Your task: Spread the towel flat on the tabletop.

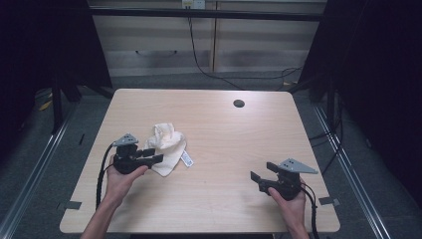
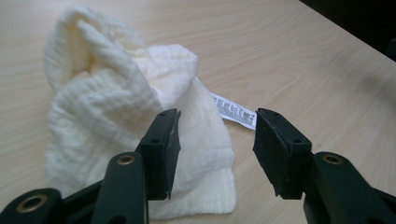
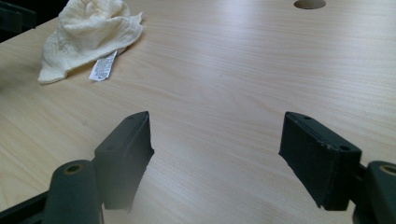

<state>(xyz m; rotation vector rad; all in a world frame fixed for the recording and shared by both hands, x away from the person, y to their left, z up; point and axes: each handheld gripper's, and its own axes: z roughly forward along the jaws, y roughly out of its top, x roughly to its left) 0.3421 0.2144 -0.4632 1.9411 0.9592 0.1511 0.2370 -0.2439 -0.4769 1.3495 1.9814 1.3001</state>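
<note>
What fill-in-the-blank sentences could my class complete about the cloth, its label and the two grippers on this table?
1. The cream muslin cloth lies crumpled on the ____ table.
2. The care label sticking out of the cloth is ____ in colour.
3. The gripper nearest the cloth is the ____ gripper.
4. The right gripper has its jaws ____, with nothing between them.

Missing words: wooden; white; left; open

A crumpled cream muslin cloth (image 1: pixel 166 144) lies bunched in a heap on the left of the desk (image 1: pixel 234 149), its white care label (image 1: pixel 187 159) sticking out flat
</note>
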